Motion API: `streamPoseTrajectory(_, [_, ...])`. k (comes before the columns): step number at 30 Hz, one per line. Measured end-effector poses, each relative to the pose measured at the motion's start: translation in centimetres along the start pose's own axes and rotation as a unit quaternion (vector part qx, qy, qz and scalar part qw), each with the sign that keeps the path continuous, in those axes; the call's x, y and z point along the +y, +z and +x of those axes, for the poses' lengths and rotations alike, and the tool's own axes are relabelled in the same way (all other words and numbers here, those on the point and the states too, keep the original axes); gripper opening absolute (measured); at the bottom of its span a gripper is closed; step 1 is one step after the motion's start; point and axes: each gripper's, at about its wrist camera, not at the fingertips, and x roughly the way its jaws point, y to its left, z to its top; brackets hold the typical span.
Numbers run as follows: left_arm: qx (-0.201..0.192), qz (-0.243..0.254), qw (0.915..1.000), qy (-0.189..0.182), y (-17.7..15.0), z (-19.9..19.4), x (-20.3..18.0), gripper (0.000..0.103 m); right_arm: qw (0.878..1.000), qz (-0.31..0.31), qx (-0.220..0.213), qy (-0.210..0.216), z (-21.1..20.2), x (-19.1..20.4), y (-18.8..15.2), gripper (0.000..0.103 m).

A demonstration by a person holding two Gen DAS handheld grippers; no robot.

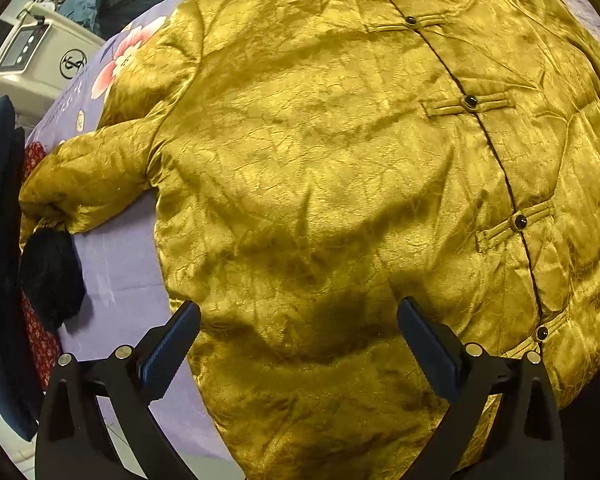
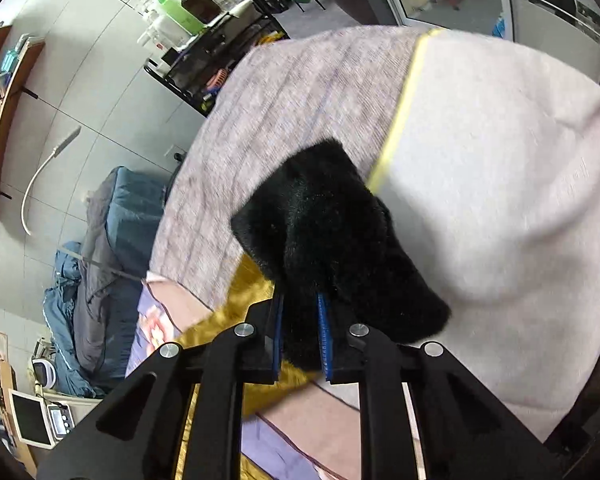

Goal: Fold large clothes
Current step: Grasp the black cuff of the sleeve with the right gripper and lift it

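Garment: gold jacket (image 1: 320, 168), crinkled glossy satin, padded; lies face up, spread flat on the bedsheet.
Closure: dark piped placket running down the jacket's front, with round black buttons (image 1: 470, 101) on gold fabric loops.
Cuffs: black fur cuff (image 1: 50, 276) ends the sleeve at the jacket's left edge; the other fur cuff (image 2: 332, 240) is lifted off the jacket.
Bedsheet (image 1: 116, 264): smooth lilac cloth with pink flower print, under the jacket.
Left gripper (image 1: 298, 318): black frame, blue ribbed pads; fingers spread wide over the jacket's lower front, nothing between them.
Right gripper (image 2: 300, 312): fingers drawn close, clamped on the lifted cuff's plush.
Behind that cuff: blurred pale grey knit cloth (image 2: 480, 200) with a yellow stripe.
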Motion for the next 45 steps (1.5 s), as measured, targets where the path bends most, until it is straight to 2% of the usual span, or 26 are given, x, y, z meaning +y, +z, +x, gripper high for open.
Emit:
streamPoseTrajectory(2, [0.003, -0.007, 1.0000, -0.004, -0.3, 0.5, 0.4, 0.097, 0.999, 0.002, 0.042, -0.019, 2.4, 0.2, 0.4, 0.059])
streamPoseTrajectory(3, [0.004, -0.009, 0.9999, -0.004, -0.4, 0.6, 0.5, 0.097, 0.998, 0.002, 0.052, -0.028, 3.1, 0.2, 0.2, 0.063])
streamPoseTrajectory(5, [0.004, -0.010, 0.9999, -0.003, -0.4, 0.7, 0.6, 0.097, 0.998, 0.002, 0.050, -0.033, 3.4, -0.3, -0.4, 0.063])
streamPoseTrajectory(9, [0.009, -0.014, 0.9998, -0.005, -0.6, 0.8, 0.6, 0.097, 0.999, 0.013, 0.036, -0.008, 2.7, -0.7, -1.6, 0.065])
streamPoseTrajectory(12, [0.011, -0.012, 0.9999, -0.001, -0.7, 0.8, 0.3, 0.097, 1.000, 0.008, -0.003, 0.000, 0.1, -1.3, -2.0, 0.065])
streamPoseTrajectory(14, [0.008, -0.012, 0.9999, 0.000, -0.6, 0.6, 0.2, 0.097, 1.000, 0.000, -0.020, -0.012, -1.6, -2.1, -2.7, 0.065])
streamPoseTrajectory(16, [-0.001, -0.011, 0.9999, 0.000, -0.4, 0.2, -0.1, 0.097, 0.999, 0.000, -0.013, -0.033, -1.7, -2.9, -3.2, 0.065])
streamPoseTrajectory(18, [-0.005, -0.008, 0.9999, 0.000, 0.0, -0.1, -0.5, 0.097, 0.999, 0.013, 0.013, -0.049, -0.7, -4.4, -4.0, 0.065])
streamPoseTrajectory(20, [-0.007, -0.002, 1.0000, -0.001, 0.3, -0.2, -0.8, 0.097, 0.998, 0.029, 0.029, -0.053, 0.2, -5.8, -4.3, 0.065])
streamPoseTrajectory(25, [-0.015, 0.016, 0.9997, 0.004, 0.2, -0.7, -1.2, 0.097, 0.996, 0.088, 0.030, -0.005, 2.0, -7.7, -3.9, 0.065])
streamPoseTrajectory(27, [-0.012, 0.016, 0.9998, 0.005, 0.1, -0.6, -1.0, 0.097, 0.994, 0.099, 0.038, 0.001, 3.0, -7.9, -3.8, 0.065])
streamPoseTrajectory(31, [-0.001, 0.003, 1.0000, 0.007, -0.4, -0.1, -0.2, 0.097, 0.994, 0.095, 0.043, 0.007, 4.1, -7.6, -3.7, 0.061])
streamPoseTrajectory(33, [0.002, -0.007, 0.9999, 0.007, -0.5, 0.1, 0.3, 0.097, 0.994, 0.101, 0.038, 0.014, 4.0, -7.7, -3.7, 0.051])
streamPoseTrajectory(35, [0.002, -0.015, 0.9999, 0.005, -0.6, 0.1, 0.6, 0.097, 0.995, 0.093, 0.031, 0.013, 3.5, -7.3, -3.4, 0.033])
streamPoseTrajectory(38, [0.003, -0.023, 0.9997, 0.000, -0.7, 0.3, 0.8, 0.097, 0.998, 0.056, 0.018, 0.009, 2.2, -5.4, -2.6, 0.020])
streamPoseTrajectory(41, [0.005, -0.025, 0.9997, -0.003, -0.7, 0.6, 0.8, 0.097, 1.000, -0.002, -0.011, 0.001, 0.0, -2.5, -1.5, 0.017])
streamPoseTrajectory(45, [-0.005, -0.023, 0.9997, -0.006, -0.5, 0.2, 0.7, 0.097, 0.997, -0.032, -0.070, 0.027, -3.9, 1.2, 1.1, 0.015])
